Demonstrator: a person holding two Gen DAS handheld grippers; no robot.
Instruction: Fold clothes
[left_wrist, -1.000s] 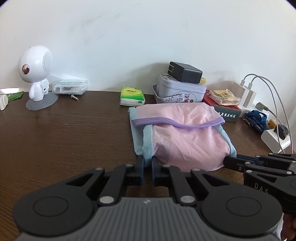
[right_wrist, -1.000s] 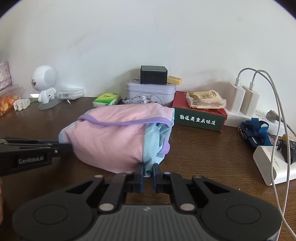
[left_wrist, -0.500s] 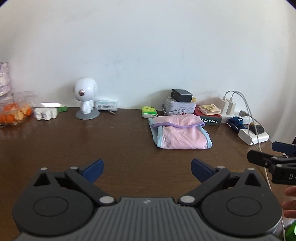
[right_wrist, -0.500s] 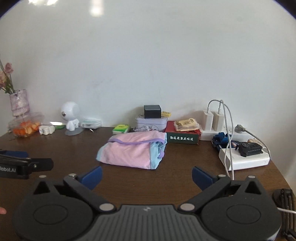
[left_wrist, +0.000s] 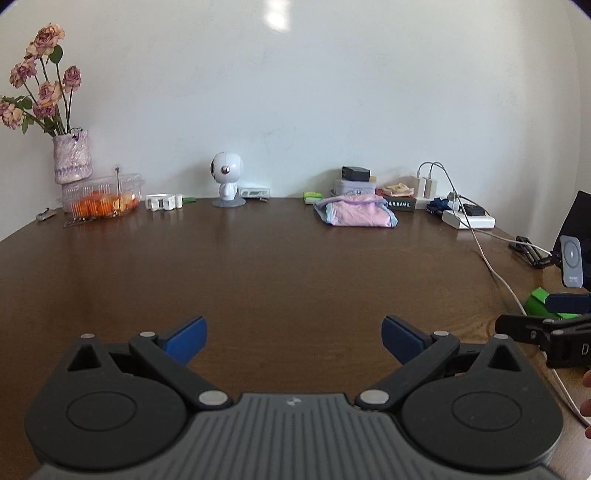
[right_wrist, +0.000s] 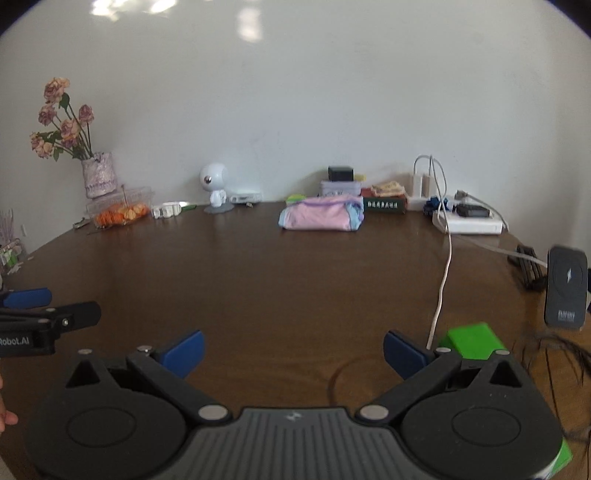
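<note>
Far across the table (left_wrist: 258, 266): one folded garment (left_wrist: 356, 211) (two grippers spread, empty).

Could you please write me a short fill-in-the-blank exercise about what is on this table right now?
1. The folded garment lying at the far side of the table is mostly ____ in colour.
2. The left claw and the right claw both have their jaws ____.
3. The vase in the far left corner holds dried ____.
4. The clear plastic box beside the vase contains ____-coloured food.

Missing words: pink; open; flowers; orange
</note>
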